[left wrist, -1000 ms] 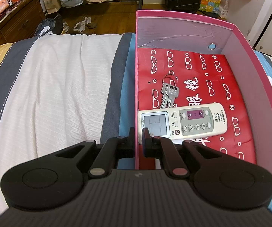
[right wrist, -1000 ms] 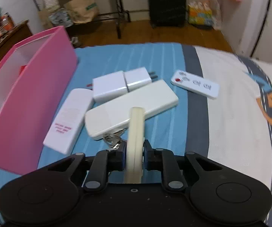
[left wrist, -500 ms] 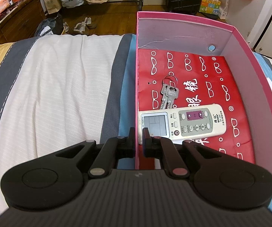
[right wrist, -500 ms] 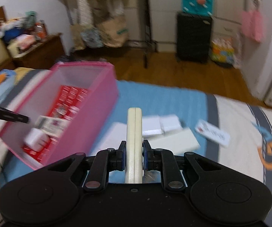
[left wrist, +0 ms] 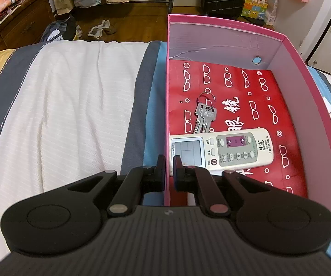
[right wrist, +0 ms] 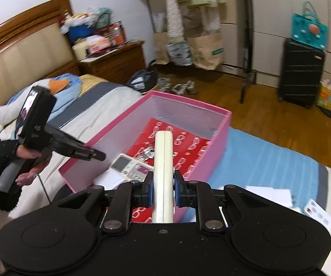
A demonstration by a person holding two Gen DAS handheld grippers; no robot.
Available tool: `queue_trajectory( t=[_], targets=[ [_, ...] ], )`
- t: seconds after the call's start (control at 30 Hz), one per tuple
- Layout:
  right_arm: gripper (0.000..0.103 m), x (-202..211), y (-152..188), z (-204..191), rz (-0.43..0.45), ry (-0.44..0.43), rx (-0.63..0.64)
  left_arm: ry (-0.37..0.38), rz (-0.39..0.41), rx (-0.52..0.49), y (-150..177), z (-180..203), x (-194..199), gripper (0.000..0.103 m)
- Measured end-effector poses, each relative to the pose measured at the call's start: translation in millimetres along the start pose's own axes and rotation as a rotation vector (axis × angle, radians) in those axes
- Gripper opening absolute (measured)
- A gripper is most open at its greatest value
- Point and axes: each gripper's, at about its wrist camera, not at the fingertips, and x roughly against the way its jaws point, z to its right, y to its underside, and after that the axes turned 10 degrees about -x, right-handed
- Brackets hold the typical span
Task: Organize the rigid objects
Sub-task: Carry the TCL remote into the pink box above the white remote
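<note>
Two grippers share one job over a pink box (left wrist: 225, 23) on a striped bed (left wrist: 62, 105). The left gripper (left wrist: 169, 164) has its jaws closed on the box's near side wall, at about 6 o'clock in its own view, apparently to steady the light cardboard while things go in. The right gripper (right wrist: 162, 185), seen from its own camera, has its jaws clamped on the edges of a cream remote (right wrist: 163, 158), which it holds on its narrow side above the open box, at 12 o'clock from the jaws; that thin-edge grip probably suits slipping it in beside what is there. Already on the red patterned lining lie a white air-conditioner remote (left wrist: 220, 149) and, at its 12 o'clock, a bunch of keys (left wrist: 204, 115). More white items (right wrist: 269, 194) wait on the blue stripe at 3 o'clock of the right gripper. A gloved hand (right wrist: 2, 158) holds the left tool. Beyond the bed are a wooden floor, a cluttered nightstand (right wrist: 117, 62), paper bags and a black suitcase (right wrist: 301, 69).
</note>
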Motion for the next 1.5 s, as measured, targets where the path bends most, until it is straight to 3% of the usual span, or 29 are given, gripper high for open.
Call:
queue_trajectory(
  t=[0.3,0.53,0.63,0.87,1.2,1.37,1.5],
  targets=[
    [0.02,-30,-29,-22,-0.074,-0.005,0.207,0.001,0.003,-0.01,1,0,0,0.006],
    [0.02,-64,-67,-66,-0.291,0.012,0.607,0.046,0.018,0.028,1,-12,1,0.006],
    [0.02,-83,-70,-75,-0.352,-0.015,0.71,0.041,0.027,0.03,-1,-11,1,0.006],
    [0.02,-139,-59,-73,-0.281,-0.037,0.856,0.011,0.015,0.04,-9,-6,3,0.006],
    [0.02,-181,-36,-75,-0.163,0.032,1.183,0.023,0.029,0.105,-9,-11,2,0.006],
    [0.019,-190,-33,-76,-0.206,0.031,1.169,0.009,0.04,0.104,-8,-8,-1,0.006],
    [0.02,-199,-50,-74,-0.249,0.014,1.02,0.004,0.042,0.101,-6,-7,-2,0.006]
  ],
)
